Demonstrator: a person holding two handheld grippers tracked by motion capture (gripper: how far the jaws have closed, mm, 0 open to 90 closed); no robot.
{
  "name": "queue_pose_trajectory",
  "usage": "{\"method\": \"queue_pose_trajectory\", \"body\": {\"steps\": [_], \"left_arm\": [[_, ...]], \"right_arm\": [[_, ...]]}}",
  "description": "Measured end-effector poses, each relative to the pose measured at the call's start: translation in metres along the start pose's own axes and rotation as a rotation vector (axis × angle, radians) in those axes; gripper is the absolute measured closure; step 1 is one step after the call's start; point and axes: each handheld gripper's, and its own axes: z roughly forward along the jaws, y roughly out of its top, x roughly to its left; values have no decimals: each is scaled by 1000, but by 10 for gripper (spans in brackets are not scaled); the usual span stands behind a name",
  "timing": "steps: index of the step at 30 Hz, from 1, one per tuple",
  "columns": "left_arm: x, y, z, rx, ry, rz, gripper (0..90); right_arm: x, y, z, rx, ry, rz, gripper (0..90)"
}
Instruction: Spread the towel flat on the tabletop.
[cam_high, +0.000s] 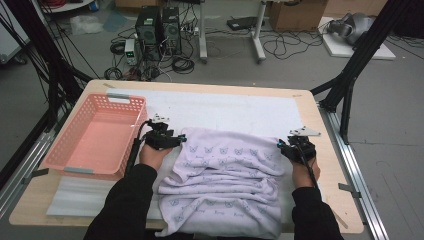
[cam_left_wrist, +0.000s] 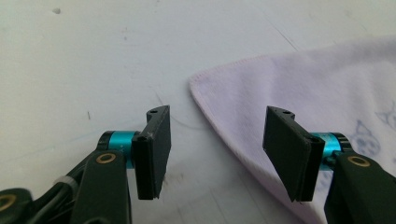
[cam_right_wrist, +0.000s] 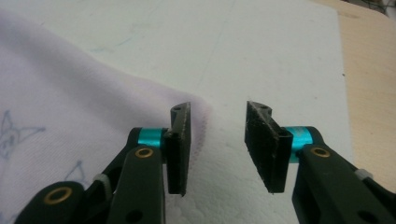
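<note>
A pale lilac towel (cam_high: 225, 170) printed with small cat faces lies rumpled on the white mat, its near part hanging over the table's front edge. My left gripper (cam_high: 181, 140) is at the towel's far left corner and is open. In the left gripper view the towel's corner (cam_left_wrist: 303, 88) lies flat between and beyond the jaws of the left gripper (cam_left_wrist: 217, 140), with neither pad pressing on it. My right gripper (cam_high: 281, 145) is at the far right corner, open too. In the right gripper view the towel (cam_right_wrist: 70, 107) ends beside the left jaw of the right gripper (cam_right_wrist: 217, 140).
A pink plastic basket (cam_high: 127, 100) stands at the table's left side, with nothing in it. The white mat (cam_high: 225, 107) covers most of the wooden table (cam_high: 322, 135). Black frame posts stand at both far corners. Computers and cables lie on the floor beyond.
</note>
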Motion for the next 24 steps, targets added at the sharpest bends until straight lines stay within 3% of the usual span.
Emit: {"method": "queue_pose_trajectory", "body": {"steps": [2,3,6,9,10,12,13,14,15,16,20,22,24], "left_arm": [[3,6,8,1,10,11,426],[5,8,11,-5,14,-6,427],[6,11,25,43,10,6,430],[1,14,29,53,10,54,438],[-1,13,30,59,13,84,475],[-6,11,30,67,60,185,580],[-3,12,29,71,11,159,686],[1,13,28,80,-10,131,862],[4,16,29,97,-21,120,871],[6,19,28,99,8,129,873],[14,36,21,-19,89,117,876],[18,46,21,-18,112,123,876],[23,54,20,-59,148,124,875]], "right_arm": [[-4,1,3,-3,13,29,586],[-5,2,5,6,15,37,578],[-5,3,15,32,73,62,545],[4,1,24,77,111,10,534],[4,1,25,82,116,27,534],[1,0,26,78,140,58,572],[0,0,26,79,149,72,640],[-2,0,26,77,167,70,834],[-3,0,27,79,204,77,856],[-4,2,28,87,206,66,867],[-2,18,36,55,166,7,870],[3,29,43,18,134,-26,870],[8,41,51,1,101,-76,871]]}}
